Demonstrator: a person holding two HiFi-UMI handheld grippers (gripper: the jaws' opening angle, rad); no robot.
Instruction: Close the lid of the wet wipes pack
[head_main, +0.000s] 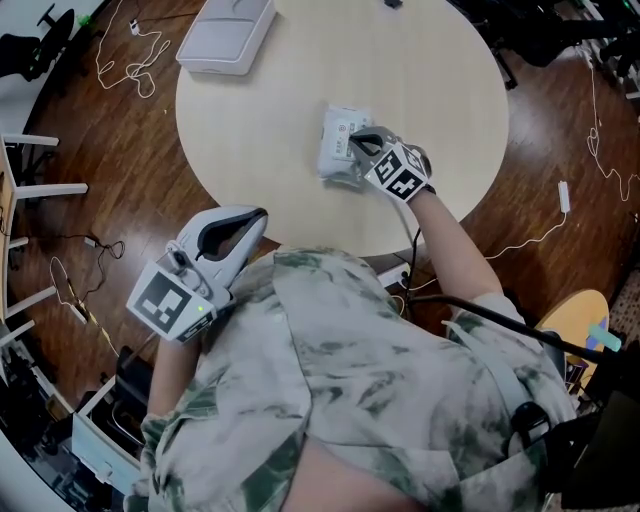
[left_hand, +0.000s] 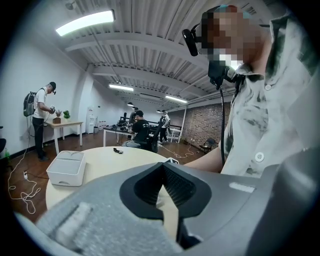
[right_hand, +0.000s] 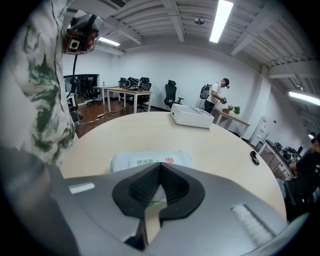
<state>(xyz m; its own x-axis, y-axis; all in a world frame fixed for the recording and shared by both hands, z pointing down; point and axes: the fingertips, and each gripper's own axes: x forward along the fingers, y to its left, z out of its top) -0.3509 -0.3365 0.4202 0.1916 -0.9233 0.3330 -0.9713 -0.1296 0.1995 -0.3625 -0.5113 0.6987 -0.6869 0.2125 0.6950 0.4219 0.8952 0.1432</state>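
My left gripper (head_main: 252, 217), smooth grey plastic with ribbed black pads, hangs off the table's edge, its jaws pressed together on nothing. On the round, pale wooden table (head_main: 440, 90) I count one white rectangular box (head_main: 228, 35) and one soft, crinkly wipes pack (head_main: 336, 135) near the middle. My right gripper (head_main: 362, 141) has its jaws together too, the tips over the pack and touching it, I think.

The wet wipes pack (head_main: 336, 140) lies on the table (head_main: 445, 100), a box (head_main: 227, 35) at its far-left edge.
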